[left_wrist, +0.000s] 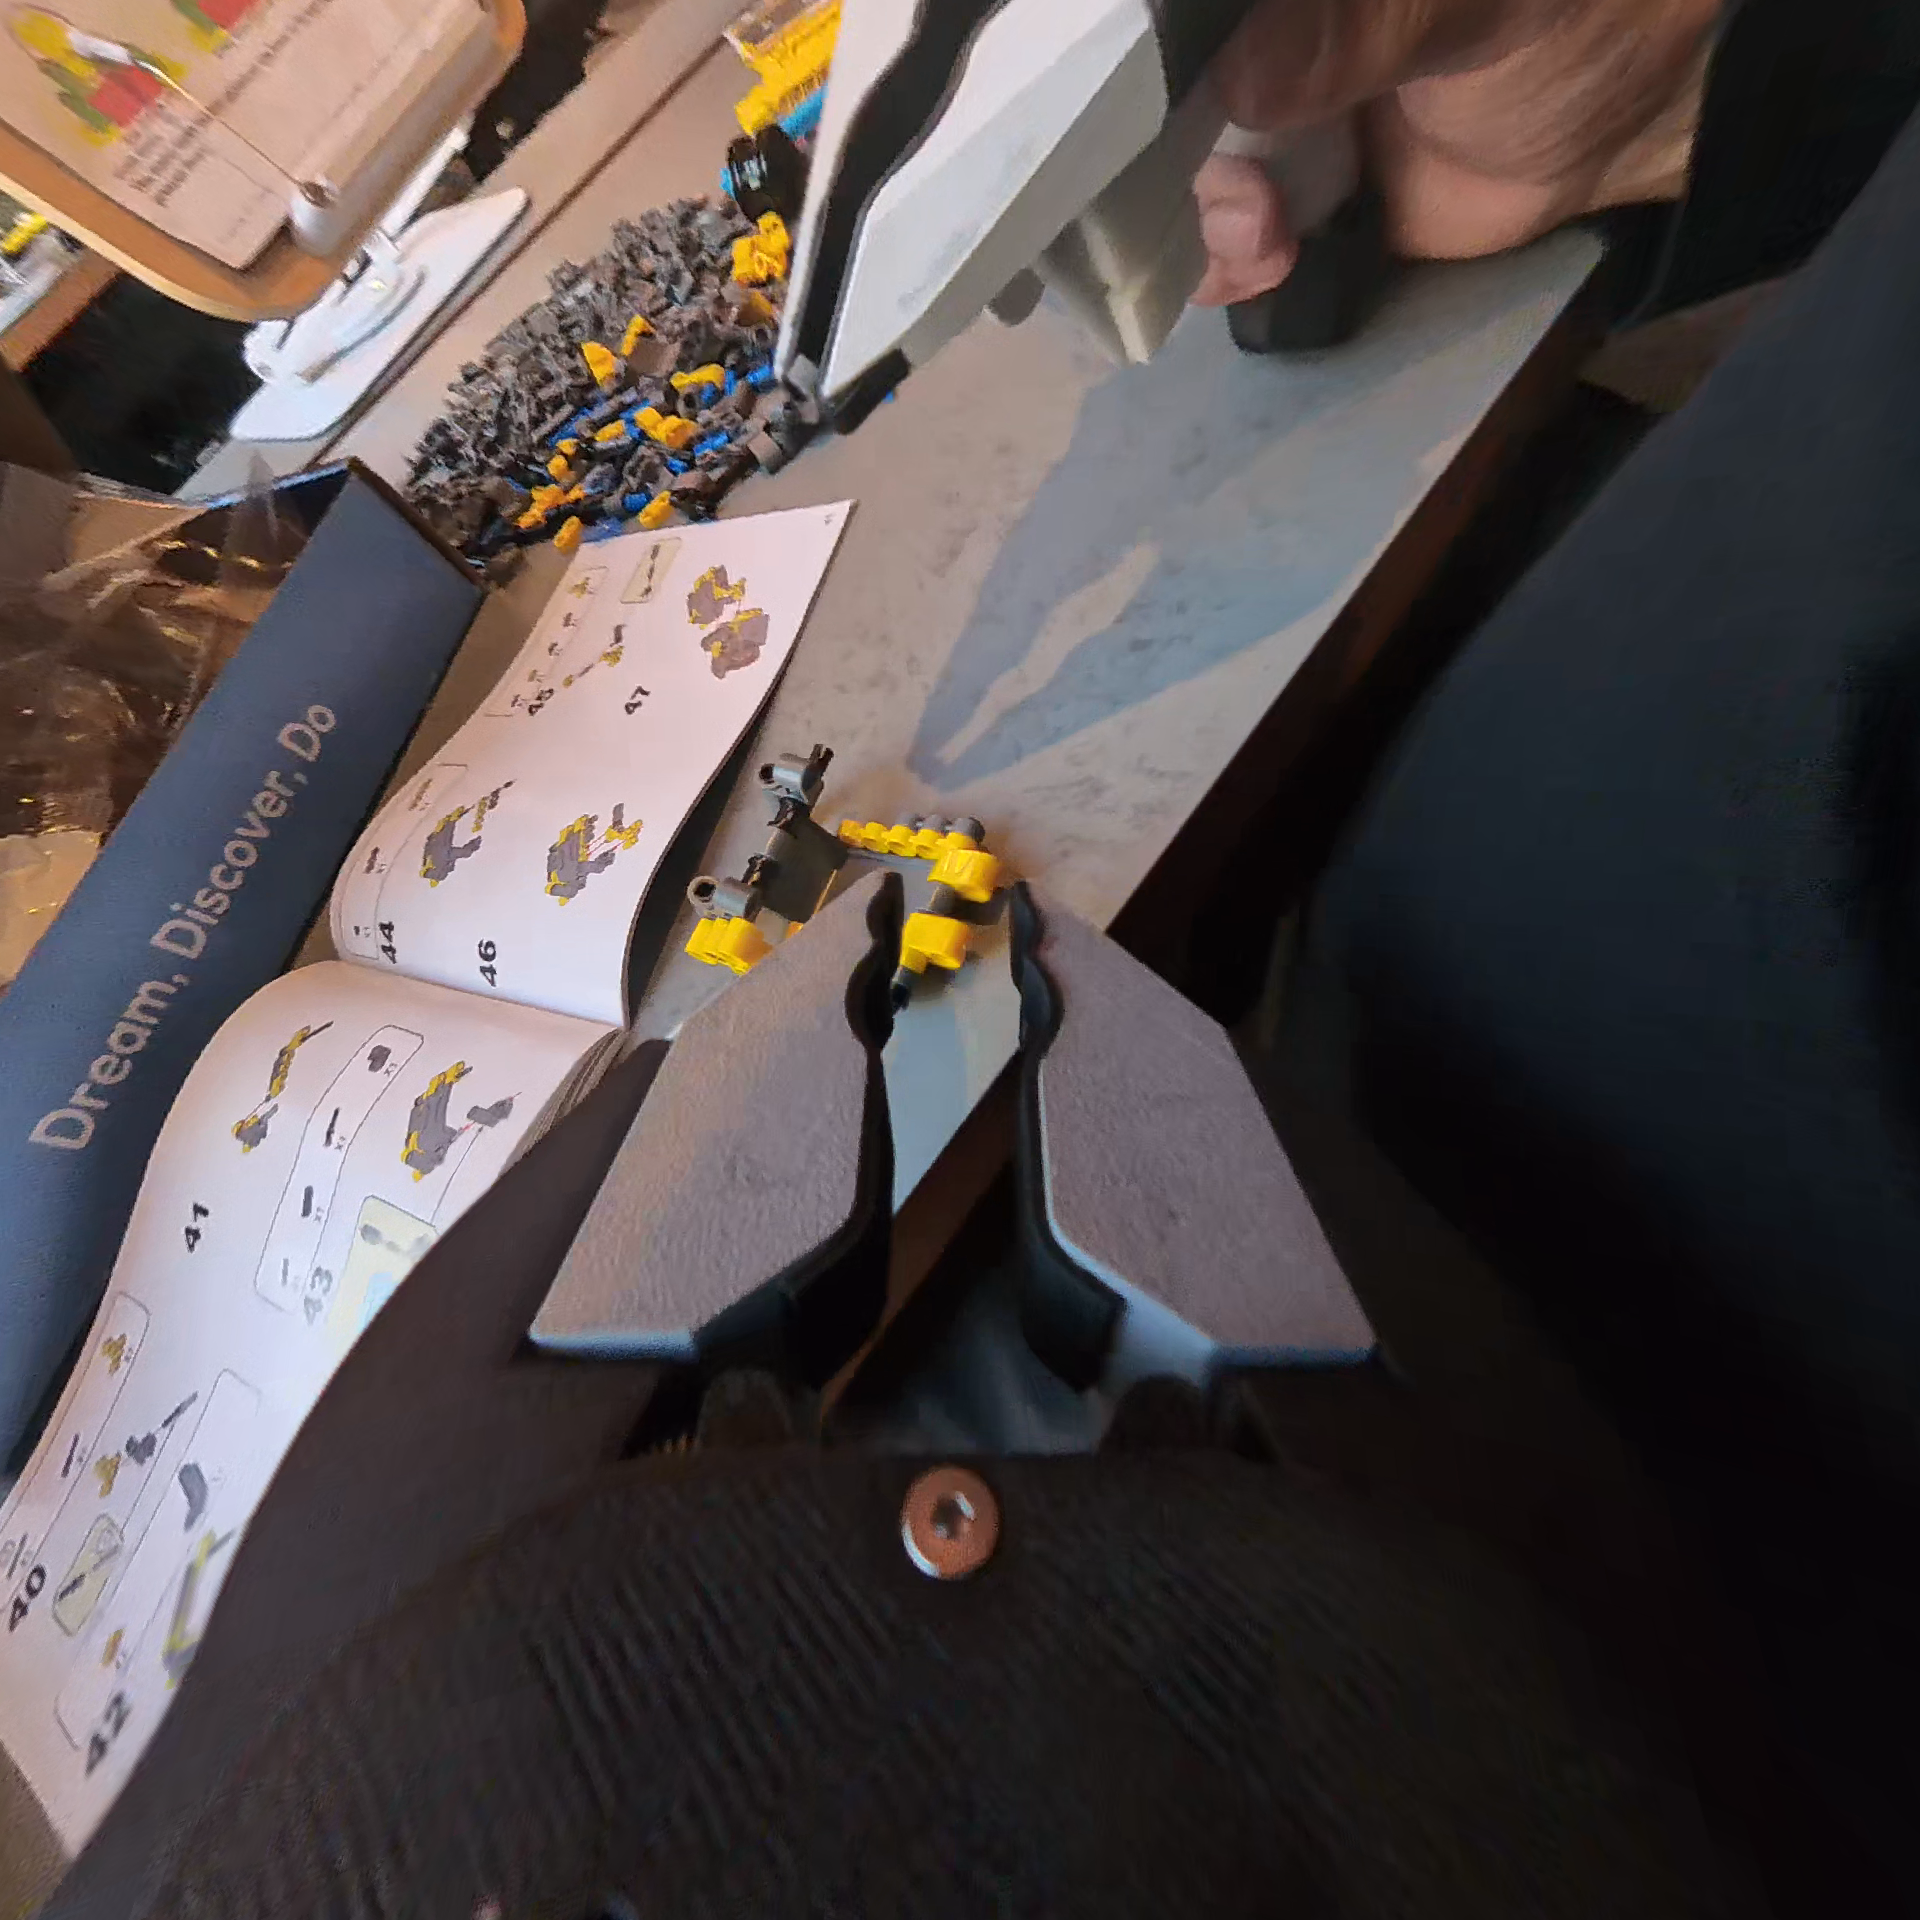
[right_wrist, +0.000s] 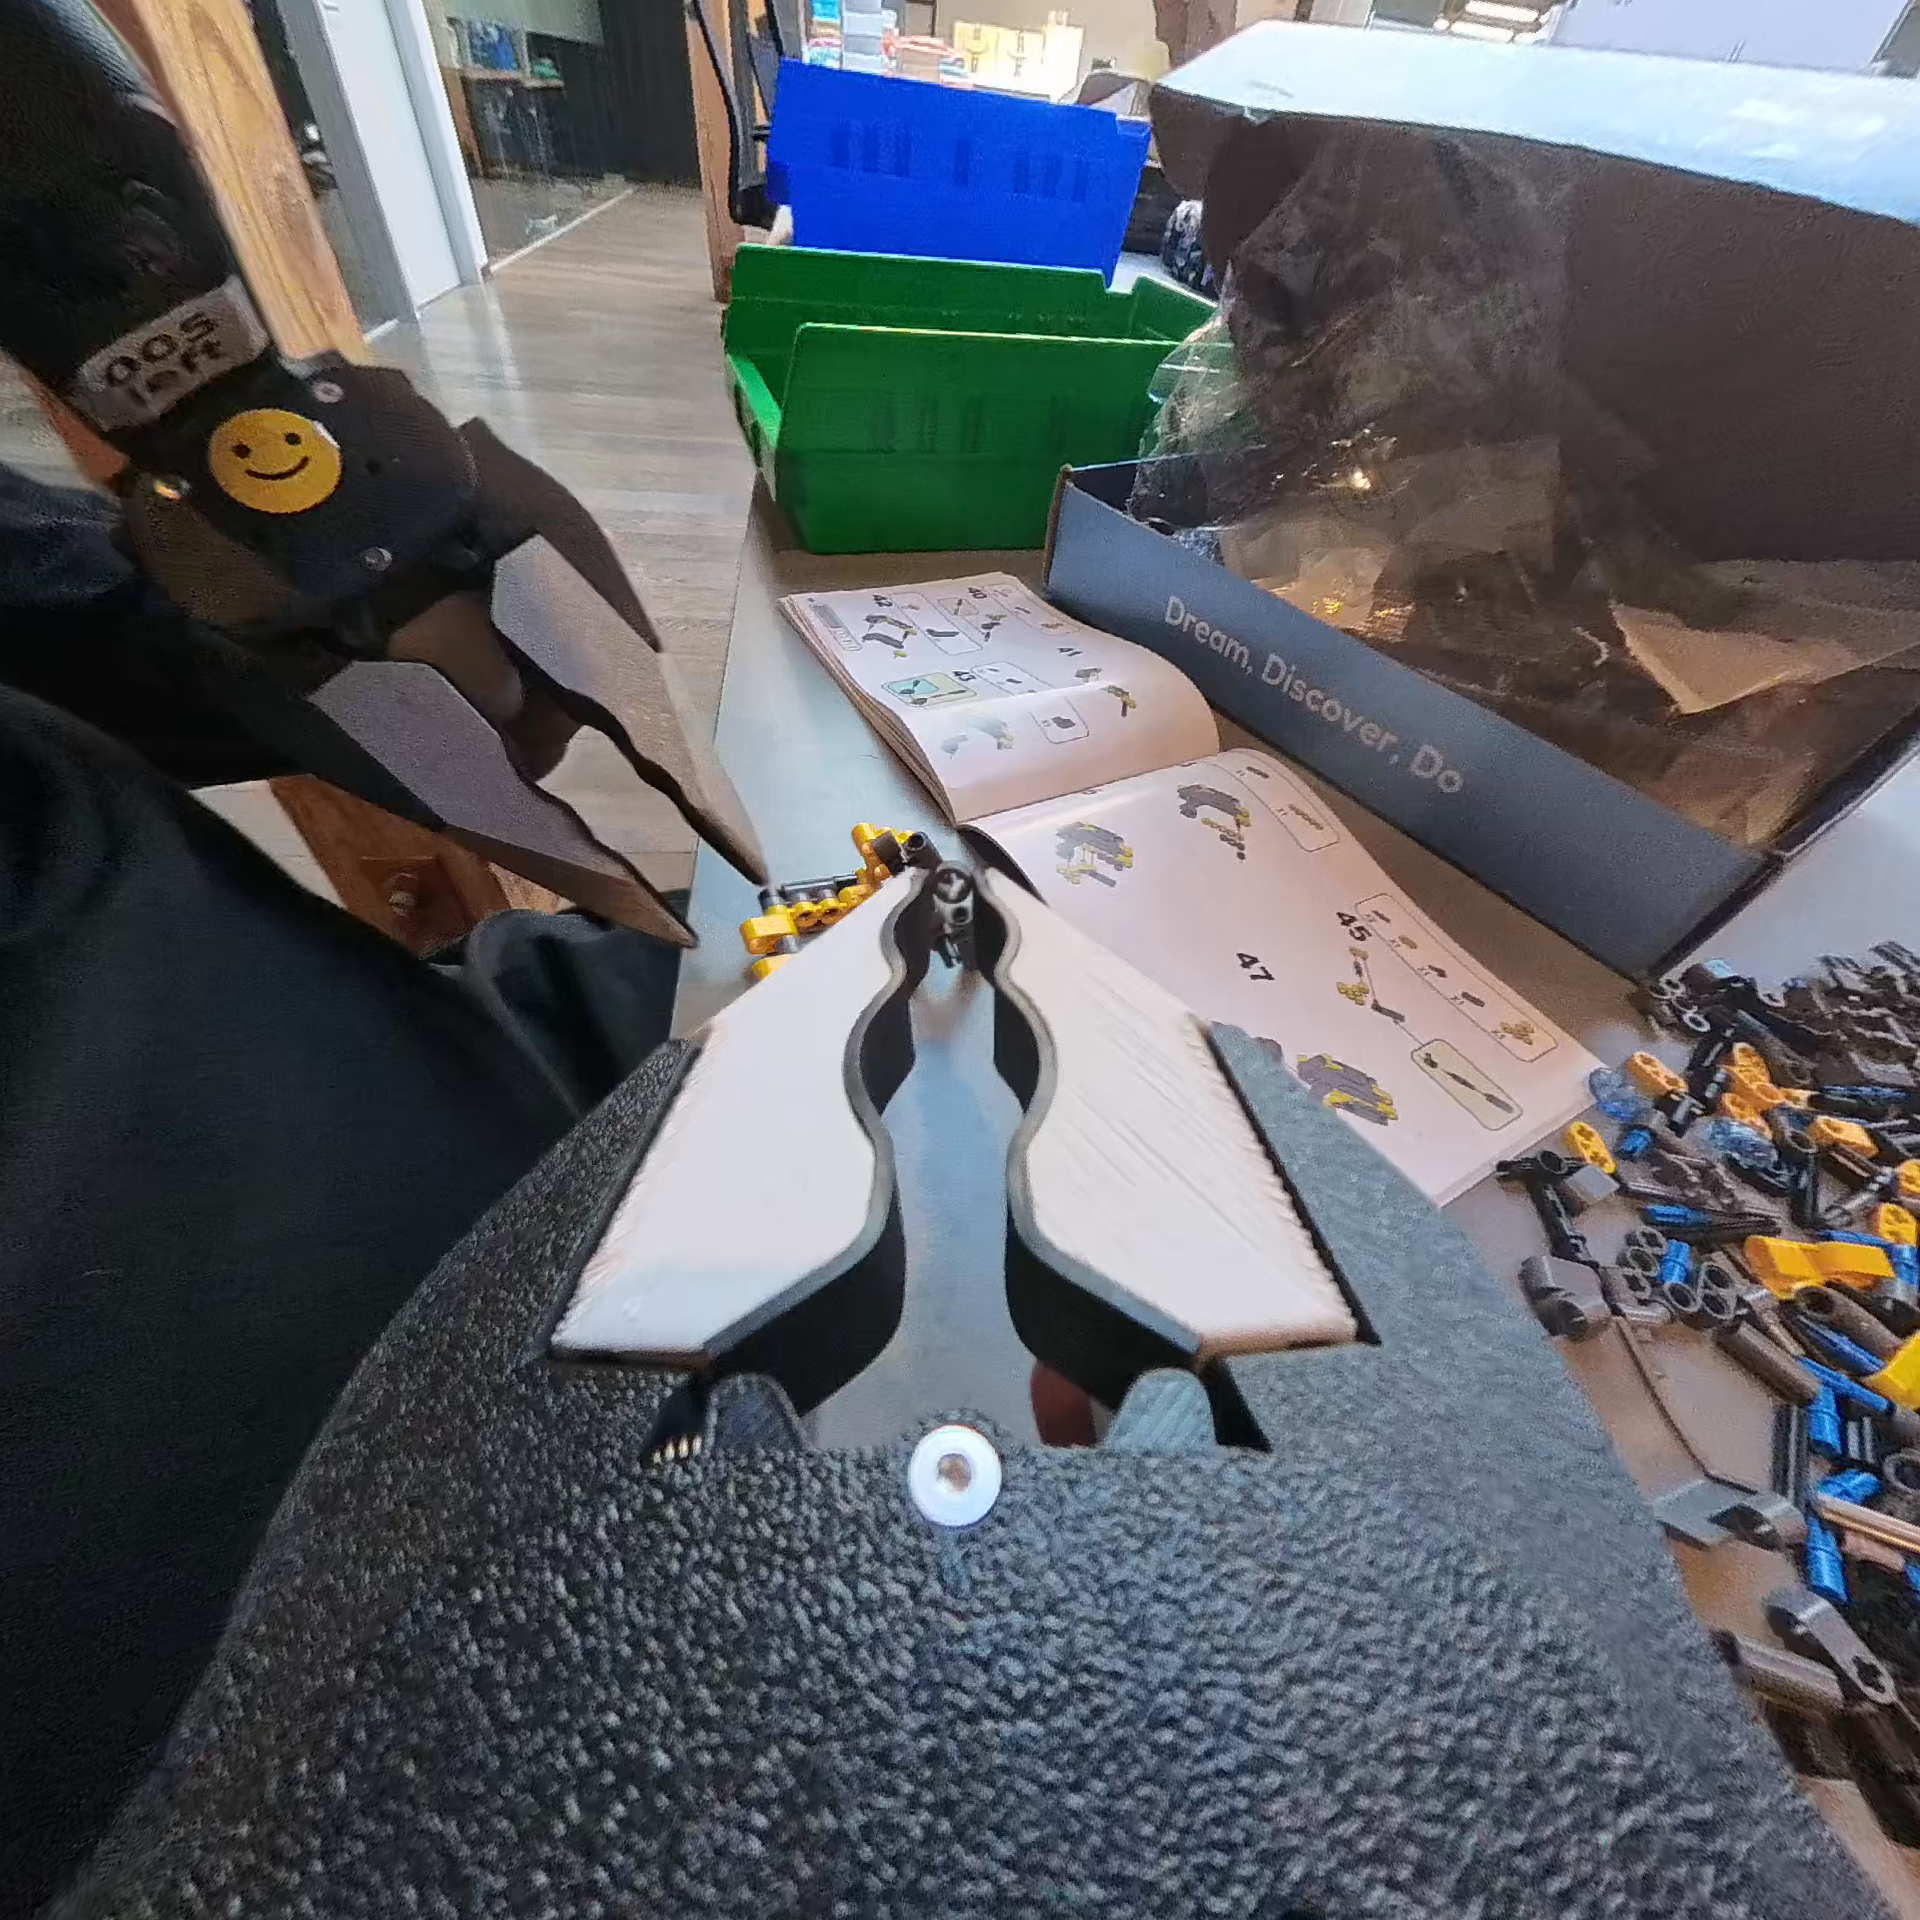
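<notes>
Spread on either side of one yellow end, the left tool (left_wrist: 954, 891) stands over a yellow-and-grey plastic beam assembly (left_wrist: 800, 862); contact cannot be told. The assembly lies flat on the grey bench (left_wrist: 1143, 623), its long axis running from the open white instruction booklet (left_wrist: 582, 769) toward the bench edge. A small dark grey connector (right_wrist: 951, 906) is pinched upright by the right tool (right_wrist: 953, 883), near a heap of grey, blue and yellow loose pieces (right_wrist: 1766, 1195).

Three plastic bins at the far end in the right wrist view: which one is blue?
The rearmost bin, standing highest in the view. The two in front of it, the nearer bin and the one behind it, are green.
</notes>
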